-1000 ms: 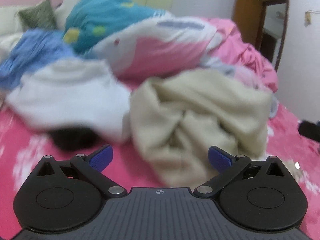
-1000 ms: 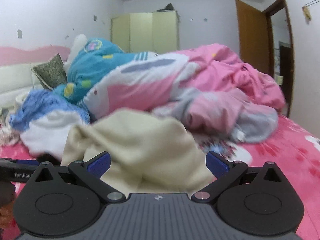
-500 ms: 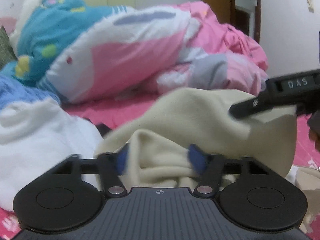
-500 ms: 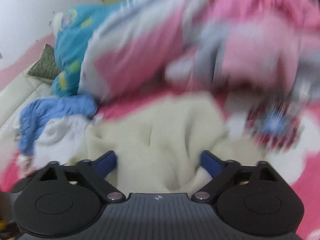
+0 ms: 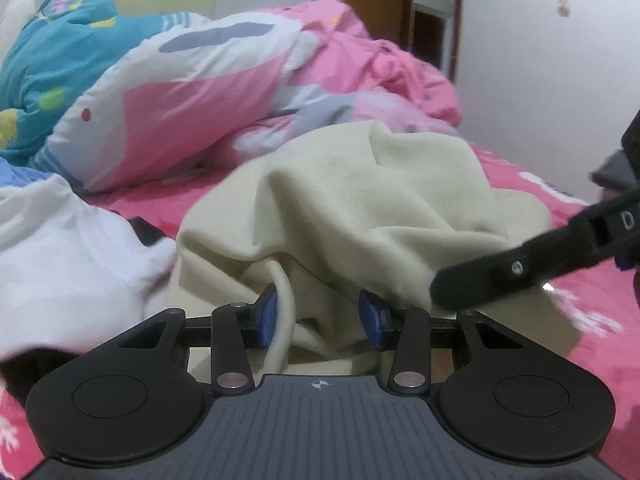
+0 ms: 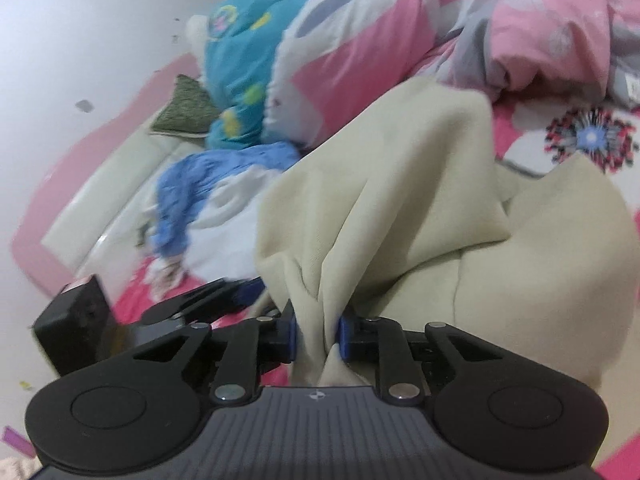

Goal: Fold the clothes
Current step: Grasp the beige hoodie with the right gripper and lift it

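Garment, cream, heaped on the pink bed. A second ago both tools gaped clear of it; now the right tool is closing, pads pinching a gathered fold, and the left tool is closing around a hem, contact uncertain. Judged: pickup begun, folding not started.

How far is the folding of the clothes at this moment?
Nothing looks folded yet. In hand: the cream garment, still bunched; the right gripper is closing on a pinched fold of it, and the left gripper is closing around another fold. Left to do: spread and fold it, then the crumpled white garment and the blue one beside it on the bed.
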Motion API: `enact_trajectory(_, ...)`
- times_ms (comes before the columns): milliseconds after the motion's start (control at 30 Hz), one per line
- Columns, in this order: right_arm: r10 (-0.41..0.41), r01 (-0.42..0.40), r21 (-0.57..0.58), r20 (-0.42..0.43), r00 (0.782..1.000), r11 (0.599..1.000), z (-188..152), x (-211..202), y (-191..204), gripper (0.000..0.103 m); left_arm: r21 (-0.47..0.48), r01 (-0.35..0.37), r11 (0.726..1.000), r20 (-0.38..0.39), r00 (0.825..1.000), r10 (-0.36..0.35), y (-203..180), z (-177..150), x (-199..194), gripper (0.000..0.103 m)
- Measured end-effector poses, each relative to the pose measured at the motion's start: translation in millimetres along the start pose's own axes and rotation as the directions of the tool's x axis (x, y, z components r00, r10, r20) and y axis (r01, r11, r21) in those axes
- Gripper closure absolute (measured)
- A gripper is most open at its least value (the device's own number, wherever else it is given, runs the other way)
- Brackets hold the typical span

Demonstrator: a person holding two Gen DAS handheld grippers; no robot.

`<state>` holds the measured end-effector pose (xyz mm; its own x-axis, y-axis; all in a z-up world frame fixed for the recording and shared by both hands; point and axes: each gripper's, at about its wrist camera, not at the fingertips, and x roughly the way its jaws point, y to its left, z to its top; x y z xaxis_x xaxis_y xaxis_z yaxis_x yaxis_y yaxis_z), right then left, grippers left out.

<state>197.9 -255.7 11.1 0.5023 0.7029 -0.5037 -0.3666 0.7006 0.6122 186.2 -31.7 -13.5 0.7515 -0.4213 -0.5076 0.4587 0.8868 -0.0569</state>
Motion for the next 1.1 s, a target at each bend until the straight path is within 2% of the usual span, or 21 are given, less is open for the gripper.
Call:
enact_trajectory(67, 0.035, -0.035, 0.011, 0.004, 0.999, 0.999, -19, -17, 5, 0.086, 0.015, 0.036, 0.999, 0.003, 0.999, -0.036, -10, -8, -15, 0.061)
enact_trajectory(233, 0.084, -0.086, 0.039, 0.048, 0.995, 0.996, -70, -63, 14, 0.087, 0.032, 0.117, 0.993, 0.012, 0.993, -0.117, -34, -29, -48, 0.060)
enact_trajectory(367, 0.082, -0.088, 0.089, 0.073, 0.994, 0.992, -111, -89, 12, 0.087, 0.043, 0.160, 0.986, 0.015, 0.987, -0.161, -54, -46, -68, 0.058)
enact_trajectory(433, 0.076, -0.085, 0.116, 0.082, 0.994, 0.990, -130, -99, 10, 0.087, 0.068, 0.164, 0.984, 0.015, 0.986, -0.165, -64, -57, -76, 0.057)
enact_trajectory(567, 0.032, -0.046, 0.191, 0.078, 0.996, 0.980, -161, -105, -2, 0.087, 0.119, 0.140, 0.983, 0.013, 0.990, -0.143, -81, -79, -83, 0.044)
enact_trajectory(667, -0.024, 0.007, 0.234, 0.072, 0.997, 0.972, -176, -102, -10, 0.087, 0.085, 0.127, 0.988, 0.010, 0.992, -0.128, -82, -88, -88, 0.034)
enact_trajectory(800, -0.056, 0.029, 0.243, 0.105, 0.993, 0.970, -182, -106, -10, 0.087, 0.025, 0.116, 0.993, 0.029, 0.993, -0.117, -76, -93, -103, 0.026)
enact_trajectory(967, -0.129, 0.107, 0.185, 0.109, 0.986, 0.977, -180, -115, 4, 0.080, -0.031, 0.089, 0.996, 0.085, 0.993, -0.086, -67, -94, -125, 0.005)
enact_trajectory(1100, -0.184, 0.164, 0.152, 0.124, 0.975, 0.975, -180, -130, 16, 0.075, -0.059, 0.081, 0.995, 0.105, 0.992, -0.075, -58, -94, -133, 0.003)
